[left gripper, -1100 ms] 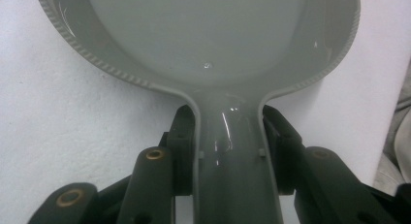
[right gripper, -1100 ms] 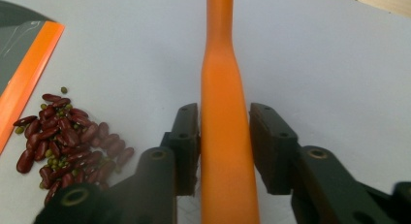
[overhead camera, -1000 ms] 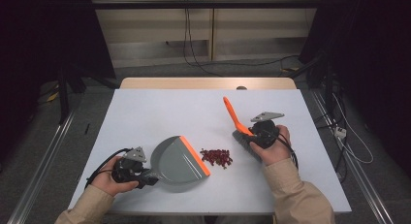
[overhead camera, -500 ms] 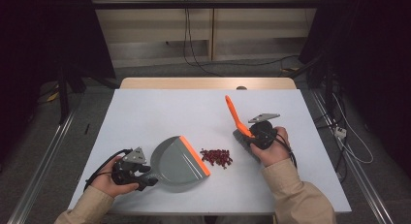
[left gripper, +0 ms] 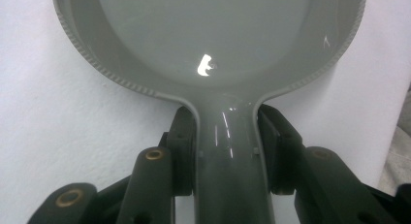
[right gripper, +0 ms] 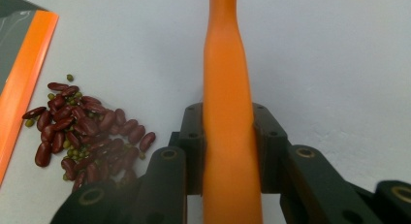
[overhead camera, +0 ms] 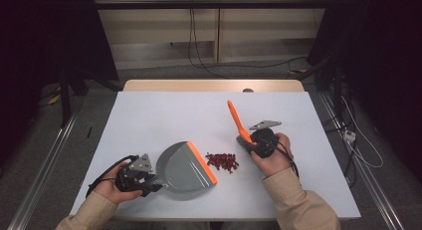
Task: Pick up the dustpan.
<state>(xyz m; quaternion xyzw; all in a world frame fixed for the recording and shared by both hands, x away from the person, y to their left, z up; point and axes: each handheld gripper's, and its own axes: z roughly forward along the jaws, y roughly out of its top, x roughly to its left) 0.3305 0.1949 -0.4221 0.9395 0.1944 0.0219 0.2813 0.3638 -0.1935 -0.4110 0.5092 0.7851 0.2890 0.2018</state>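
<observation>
A grey dustpan (overhead camera: 183, 166) with an orange lip (overhead camera: 203, 163) lies on the white table (overhead camera: 159, 115), its mouth facing a small pile of red beans and a few green ones (overhead camera: 222, 161). My left gripper (overhead camera: 155, 182) is shut on the dustpan's handle (left gripper: 228, 151); its jaws have just been closing on it. To the right of the beans my right gripper (overhead camera: 248, 140) is shut on an orange brush handle (overhead camera: 237, 119) that slants up and away. Its jaws closed in further within the last second. The beans (right gripper: 82, 127) lie left of that handle (right gripper: 225, 64), beside the dustpan's lip (right gripper: 24, 73).
Bare table top stretches behind the dustpan and the beans. The front edge (overhead camera: 224, 217) runs just below both hands. Cables (overhead camera: 358, 150) trail on the floor to the right, and metal rails (overhead camera: 45, 175) run along the floor on the left.
The right hand with the orange handle has shifted only slightly. The dustpan, the beans and the left hand stay where they were.
</observation>
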